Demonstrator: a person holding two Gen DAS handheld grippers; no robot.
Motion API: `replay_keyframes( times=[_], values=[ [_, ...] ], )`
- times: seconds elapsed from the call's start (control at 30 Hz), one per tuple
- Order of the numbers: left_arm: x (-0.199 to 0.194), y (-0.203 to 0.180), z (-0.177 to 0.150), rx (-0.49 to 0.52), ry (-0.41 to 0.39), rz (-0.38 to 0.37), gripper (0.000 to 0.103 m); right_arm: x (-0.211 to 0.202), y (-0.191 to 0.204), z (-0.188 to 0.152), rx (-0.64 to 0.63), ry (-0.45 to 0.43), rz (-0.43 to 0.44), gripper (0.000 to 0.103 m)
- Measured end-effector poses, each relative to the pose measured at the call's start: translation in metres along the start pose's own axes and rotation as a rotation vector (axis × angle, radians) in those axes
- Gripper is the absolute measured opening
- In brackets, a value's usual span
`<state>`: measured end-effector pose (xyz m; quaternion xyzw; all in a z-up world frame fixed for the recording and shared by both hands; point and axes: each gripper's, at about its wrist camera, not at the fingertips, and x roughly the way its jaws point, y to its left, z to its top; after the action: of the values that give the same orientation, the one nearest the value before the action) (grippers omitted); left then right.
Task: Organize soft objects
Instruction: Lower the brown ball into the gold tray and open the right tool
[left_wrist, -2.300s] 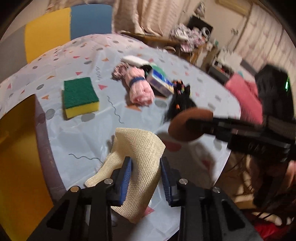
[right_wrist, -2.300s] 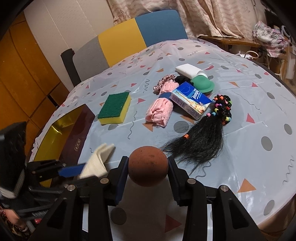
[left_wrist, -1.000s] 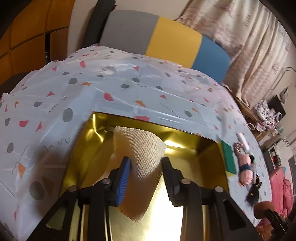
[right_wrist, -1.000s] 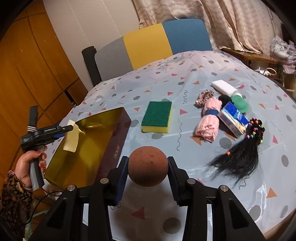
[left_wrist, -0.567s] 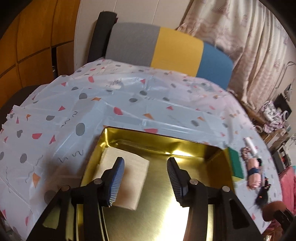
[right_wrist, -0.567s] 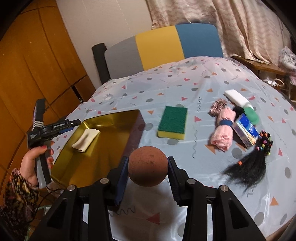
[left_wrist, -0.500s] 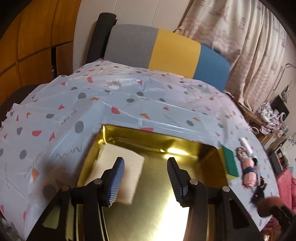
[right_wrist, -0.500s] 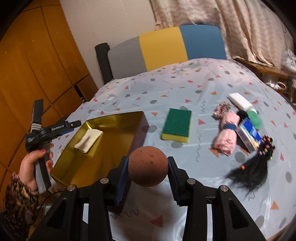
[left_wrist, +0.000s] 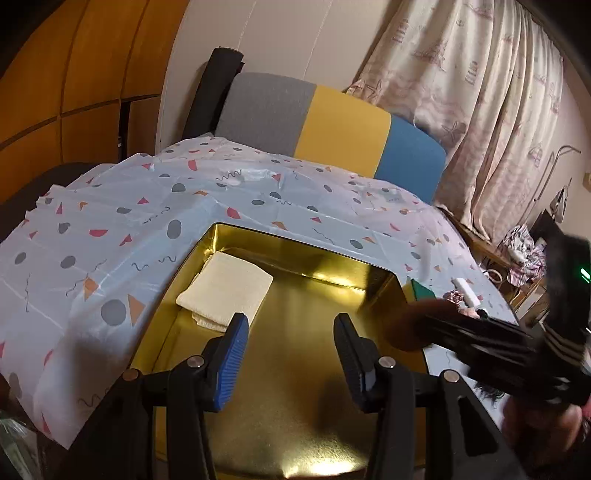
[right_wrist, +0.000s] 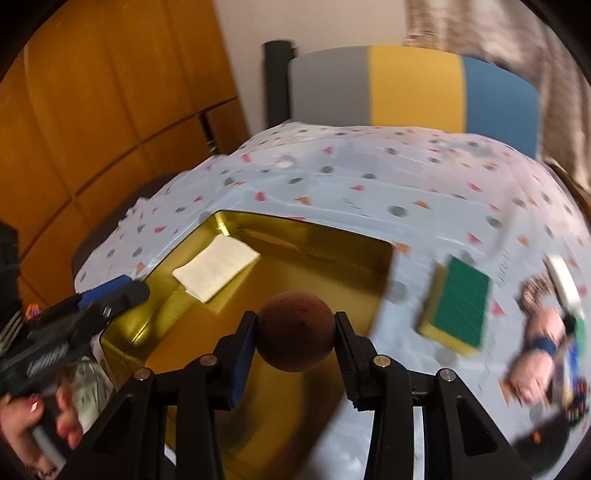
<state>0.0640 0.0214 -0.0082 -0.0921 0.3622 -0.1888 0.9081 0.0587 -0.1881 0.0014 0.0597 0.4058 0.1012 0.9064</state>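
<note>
A folded cream cloth (left_wrist: 225, 288) lies flat in the far left corner of the gold tray (left_wrist: 314, 266). My left gripper (left_wrist: 291, 321) hangs open over the tray's near part, just short of the cloth, with nothing between its fingers. My right gripper (right_wrist: 295, 330) is shut on a brown ball (right_wrist: 295, 339) and holds it above the tray (right_wrist: 325, 266), right of the cloth (right_wrist: 216, 267). In the left wrist view the ball (left_wrist: 410, 328) comes in blurred over the tray's right rim. The left gripper (right_wrist: 122, 290) shows at the tray's left edge.
A green and yellow sponge (right_wrist: 460, 314) lies on the patterned tablecloth right of the tray. Farther right, a pink rolled cloth (right_wrist: 535, 339) and other small items are blurred. A grey, yellow and blue chair back (left_wrist: 332, 122) stands behind the table. A hand (right_wrist: 22, 417) holds the left gripper.
The left gripper opened and let go of the cream cloth, which now lies flat in the tray, then drew back. The right gripper carried the brown ball left to above the tray.
</note>
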Motion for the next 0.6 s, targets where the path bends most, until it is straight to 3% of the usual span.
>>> replay_keyframes(
  times=[0.13,0.6],
  values=[
    [-0.001,0.010,-0.001,-0.035,0.002,0.013,0.048,0.037,0.013,0.021,-0.012,0.070,0.037,0.042],
    [-0.003,0.029,-0.007,-0.096,0.024,0.026,0.048,0.141,0.031,0.075,0.027,0.174,-0.011,0.044]
  ],
)
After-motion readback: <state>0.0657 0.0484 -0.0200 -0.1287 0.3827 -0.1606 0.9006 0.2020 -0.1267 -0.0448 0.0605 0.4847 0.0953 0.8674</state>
